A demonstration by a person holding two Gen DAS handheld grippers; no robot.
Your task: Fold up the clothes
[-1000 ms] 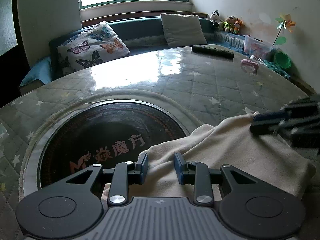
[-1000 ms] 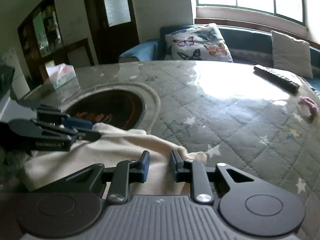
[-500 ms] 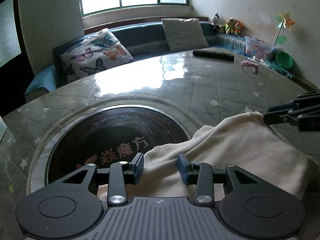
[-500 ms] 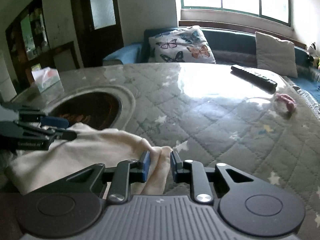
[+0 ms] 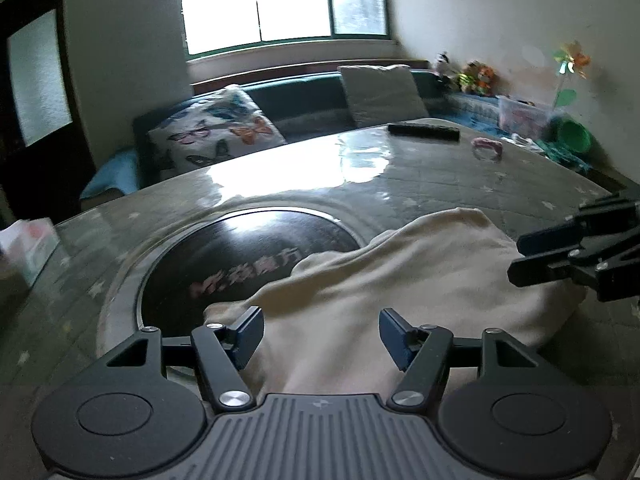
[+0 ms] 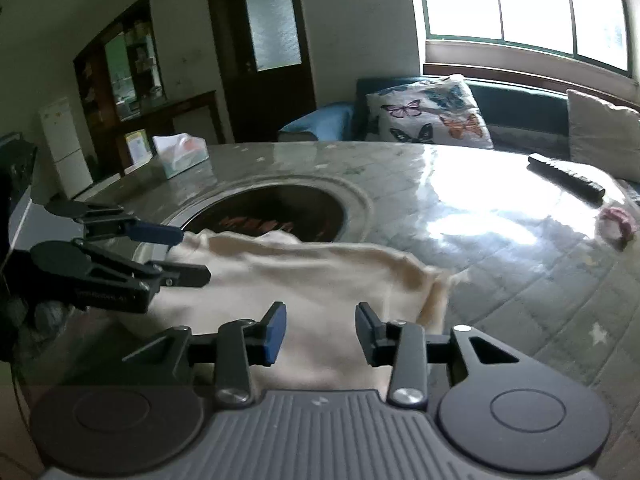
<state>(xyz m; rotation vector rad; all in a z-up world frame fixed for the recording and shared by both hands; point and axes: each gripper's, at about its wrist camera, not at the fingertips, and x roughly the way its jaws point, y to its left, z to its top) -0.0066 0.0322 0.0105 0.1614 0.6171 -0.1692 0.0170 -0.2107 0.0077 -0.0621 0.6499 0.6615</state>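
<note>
Quilted star-print surface | cream soft knit garment lies folded by dark round inset | left gripper, right gripper jaws just opening, released | limp, light; pinch hem corners.

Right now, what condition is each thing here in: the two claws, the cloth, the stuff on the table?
Left gripper: open, jaws just widened, gripping nothing.
Right gripper: open, jaws just widened, gripping nothing.
Cream garment: lying folded and rumpled, partly over the dark round inset.
Remote: lying flat.
Tissue box: upright.
</note>
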